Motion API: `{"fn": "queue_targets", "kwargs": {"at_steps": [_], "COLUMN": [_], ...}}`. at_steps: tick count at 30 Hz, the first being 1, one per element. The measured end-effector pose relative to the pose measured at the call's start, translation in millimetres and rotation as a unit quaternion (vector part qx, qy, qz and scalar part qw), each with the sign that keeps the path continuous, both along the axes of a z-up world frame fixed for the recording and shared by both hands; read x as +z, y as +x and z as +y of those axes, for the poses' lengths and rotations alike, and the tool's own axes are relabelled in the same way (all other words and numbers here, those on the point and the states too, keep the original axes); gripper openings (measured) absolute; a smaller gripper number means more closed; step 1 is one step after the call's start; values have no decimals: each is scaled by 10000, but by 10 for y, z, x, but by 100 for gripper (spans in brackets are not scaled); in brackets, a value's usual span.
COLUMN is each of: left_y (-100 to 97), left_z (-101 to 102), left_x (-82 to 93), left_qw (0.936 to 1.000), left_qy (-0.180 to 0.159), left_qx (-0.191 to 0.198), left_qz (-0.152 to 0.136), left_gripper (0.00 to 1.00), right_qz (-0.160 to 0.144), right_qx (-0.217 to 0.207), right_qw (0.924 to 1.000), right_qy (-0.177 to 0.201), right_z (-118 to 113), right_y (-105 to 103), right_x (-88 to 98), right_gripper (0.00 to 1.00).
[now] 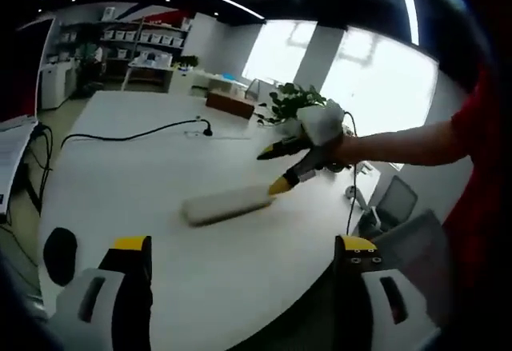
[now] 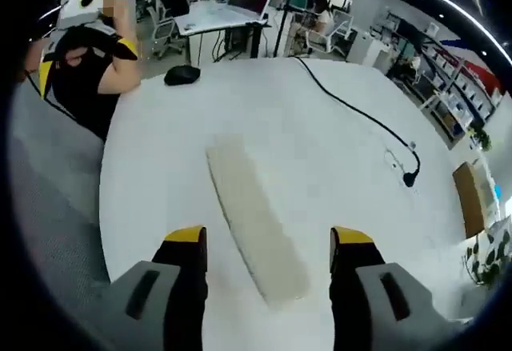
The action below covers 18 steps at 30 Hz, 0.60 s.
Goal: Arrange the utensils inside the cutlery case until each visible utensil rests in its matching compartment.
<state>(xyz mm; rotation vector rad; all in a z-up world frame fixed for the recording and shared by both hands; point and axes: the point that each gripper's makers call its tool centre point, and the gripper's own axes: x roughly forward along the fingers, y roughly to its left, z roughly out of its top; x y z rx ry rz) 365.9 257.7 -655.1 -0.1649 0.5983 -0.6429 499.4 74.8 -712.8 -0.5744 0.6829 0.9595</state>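
A long flat beige cutlery case (image 1: 226, 205) lies on the white table (image 1: 144, 175); it looks blurred and I can make out no utensils. My left gripper (image 1: 244, 247) is open, well short of the case. My right gripper (image 1: 274, 169), held by a gloved hand (image 1: 320, 127), comes in from the right with its jaws spread at the case's right end. In the right gripper view the case (image 2: 256, 211) runs away between the open jaws of my right gripper (image 2: 268, 239). The left gripper (image 2: 80, 63) shows at the far table edge.
A black cable (image 1: 136, 135) runs across the table to a plug (image 2: 410, 177). A brown box (image 1: 230, 105) and a potted plant (image 1: 292, 103) stand at the far edge. A black mouse-like object (image 2: 182, 73) lies near the person. Chairs (image 1: 396, 203) stand beside the table.
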Motion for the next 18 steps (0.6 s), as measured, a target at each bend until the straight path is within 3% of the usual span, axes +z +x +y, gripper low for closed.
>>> {"fn": "queue_targets", "kwargs": {"at_steps": [4, 5, 6, 10, 12, 13, 15, 16, 18], "left_y": [-58, -19, -24, -147, -244, -288, -336, -378, -471], "left_z": [-20, 38, 85, 16, -5, 16, 41, 87, 97], "left_x": [99, 161, 178, 393, 484, 532, 633, 679, 723], "left_qw": [9998, 9989, 9984, 9983, 9976, 9962, 9933, 9910, 9900], "left_qy": [109, 207, 289, 25, 153, 255, 317, 371, 391], "left_qx": [20, 225, 362, 484, 516, 637, 816, 1026, 1167], "left_qz": [-145, -350, -337, -324, -445, -535, -756, -771, -686], "left_gripper": [97, 94, 93, 99, 99, 99, 95, 89, 89], "right_qz": [-135, -158, -136, -336, -629, -686, -861, -919, -1441], "right_qx": [-590, -661, -723, -1254, -1535, -1543, -1600, -1483, -1371], "right_qw": [9974, 9961, 9945, 9770, 9660, 9635, 9505, 9500, 9481], "right_qy": [394, 562, 749, 1693, 1983, 2076, 2520, 2590, 2482], "right_z": [-285, -306, -332, -581, -729, -739, -785, -783, -854], "right_y": [-187, -250, -326, -696, -862, -908, -1131, -1260, -1464], "right_x": [239, 309, 379, 853, 1111, 1170, 1410, 1487, 1636], "right_gripper": [58, 59, 60, 63, 62, 61, 63, 68, 74]}}
